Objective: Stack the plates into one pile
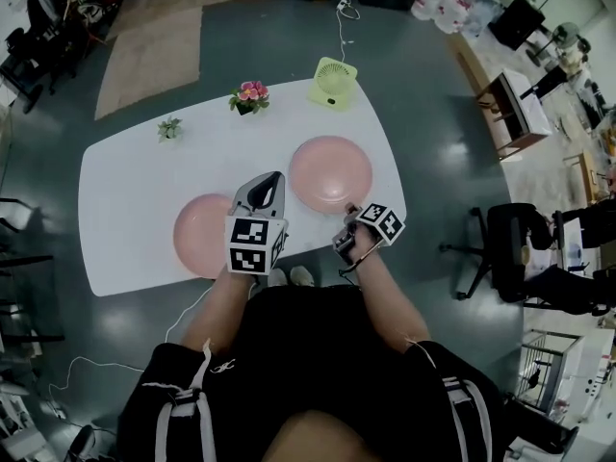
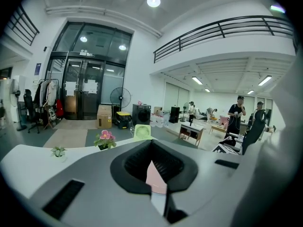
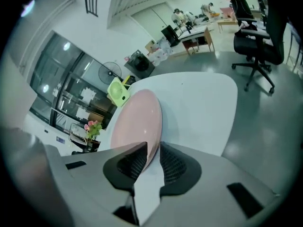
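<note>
Right gripper (image 3: 152,148): jaws apart, straddling the 5 o'clock rim of the right plate (image 3: 137,117), no pinch visible. Left gripper (image 2: 151,148): jaws together, empty, over the left plate (image 1: 200,234) at the table's (image 1: 135,191) 7 o'clock. The right plate sits at the left plate's 2 o'clock, well apart. Plates look stiff and glossy, so probably slippery and chippable; grip at the rim and lift with a tilt. Material and weight: can't tell. The left gripper covers the left plate's 3 o'clock side. Whether the right pads touch the rim is unclear.
</note>
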A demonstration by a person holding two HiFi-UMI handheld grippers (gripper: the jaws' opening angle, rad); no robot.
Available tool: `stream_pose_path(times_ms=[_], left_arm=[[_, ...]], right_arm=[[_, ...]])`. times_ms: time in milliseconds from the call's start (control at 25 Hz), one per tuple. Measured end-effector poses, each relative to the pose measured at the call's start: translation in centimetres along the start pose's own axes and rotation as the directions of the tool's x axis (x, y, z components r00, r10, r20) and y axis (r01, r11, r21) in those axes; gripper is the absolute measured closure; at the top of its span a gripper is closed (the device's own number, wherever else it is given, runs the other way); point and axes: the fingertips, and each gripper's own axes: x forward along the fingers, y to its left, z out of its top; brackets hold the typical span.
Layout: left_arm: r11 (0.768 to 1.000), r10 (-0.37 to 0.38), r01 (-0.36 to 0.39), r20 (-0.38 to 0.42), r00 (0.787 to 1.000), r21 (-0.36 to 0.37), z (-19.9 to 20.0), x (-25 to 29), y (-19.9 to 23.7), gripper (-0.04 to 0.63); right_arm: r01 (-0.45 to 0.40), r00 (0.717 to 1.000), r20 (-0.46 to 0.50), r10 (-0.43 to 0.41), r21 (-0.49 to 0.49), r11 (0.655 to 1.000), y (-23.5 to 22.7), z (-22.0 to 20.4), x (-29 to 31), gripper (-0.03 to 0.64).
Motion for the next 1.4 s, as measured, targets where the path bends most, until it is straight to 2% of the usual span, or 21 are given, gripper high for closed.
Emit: stream_pose_path(times_ms=[120, 240, 320, 400, 480, 520, 600, 680, 720, 800, 880, 1000, 1080, 1240, 1400], left_arm=[[1.0, -0.01, 0.01, -0.002, 1.0, -0.006, -0.2, 0.2, -0.1, 0.581], [1.0, -0.022, 0.022, -0.006, 1.0, -0.011, -0.3, 0.4, -0.3, 0.581], [0.999, -0.031, 0.031, -0.004, 1.0, -0.011, -0.1, 0.6, -0.4, 0.581], [0.999, -0.038, 0.038, 0.007, 0.999, -0.008, 0.2, 0.8, -0.7, 0.581], [0.999, -0.043, 0.043, 0.023, 0.999, -0.005, 0.8, 0.8, -1.0, 0.581], [0.999, -0.045, 0.045, 0.033, 0.998, -0.003, 1.0, 0.8, -1.2, 0.581], [0.999, -0.049, 0.049, 0.057, 0.997, 0.0, 1.7, 0.6, -1.6, 0.581], [0.998, -0.057, 0.057, 0.086, 0.995, 0.005, 2.6, 0.2, -2.0, 0.581], [0.998, -0.061, 0.06, 0.102, 0.993, 0.01, 3.1, -0.1, -2.2, 0.581], [0.998, -0.061, 0.058, 0.134, 0.989, 0.026, 4.1, -0.7, -2.6, 0.581], [0.998, -0.049, 0.044, 0.161, 0.986, 0.035, 5.0, -1.4, -2.7, 0.581], [1.0, -0.018, 0.014, 0.191, 0.981, 0.025, 6.0, -2.1, -2.3, 0.581], [1.0, 0.011, -0.014, 0.203, 0.979, 0.016, 6.4, -2.4, -2.1, 0.581], [0.996, 0.085, -0.089, 0.205, 0.975, 0.008, 5.3, -3.4, -2.0, 0.581], [0.983, 0.175, -0.181, 0.19, 0.966, 0.011, 3.5, -5.1, -0.5, 0.581]], right_arm=[[0.013, 1.0, 0.02, -0.013, -0.001, 1.0, -0.3, 0.5, -0.6, 0.523], [-0.01, 0.998, 0.055, 0.01, -0.006, 1.0, 0.4, 1.5, -2.0, 0.528], [-0.02, 0.991, 0.129, 0.033, -0.105, 0.994, 2.2, 3.2, -3.6, 0.534], [-0.015, 0.968, 0.236, 0.08, -0.265, 0.964, 5.1, 5.4, -5.9, 0.542], [0.006, 0.921, 0.355, 0.163, -0.431, 0.902, 8.8, 7.7, -9.0, 0.551], [0.025, 0.883, 0.416, 0.215, -0.5, 0.866, 10.8, 8.7, -10.7, 0.559], [0.067, 0.787, 0.522, 0.329, -0.603, 0.795, 14.6, 10.3, -14.8, 0.596], [0.078, 0.691, 0.57, 0.445, -0.671, 0.737, 18.1, 10.9, -18.7, 0.6], [0.074, 0.654, 0.574, 0.493, -0.696, 0.714, 19.5, 10.9, -20.4, 0.6], [0.047, 0.611, 0.561, 0.558, -0.729, 0.683, 21.4, 10.5, -22.7, 0.6], [0.009, 0.599, 0.538, 0.593, -0.745, 0.667, 22.5, 9.9, -24.2, 0.6], [-0.057, 0.592, 0.499, 0.633, -0.757, 0.65, 23.5, 9.3, -25.2, 0.6], [-0.073, 0.591, 0.474, 0.652, -0.774, 0.629, 23.9, 9.2, -25.2, 0.6], [-0.062, 0.619, 0.418, 0.664, -0.818, 0.572, 23.7, 8.2, -23.3, 0.6], [-0.082, 0.628, 0.354, 0.693, -0.855, 0.511, 24.8, 6.3, -20.5, 0.6]])
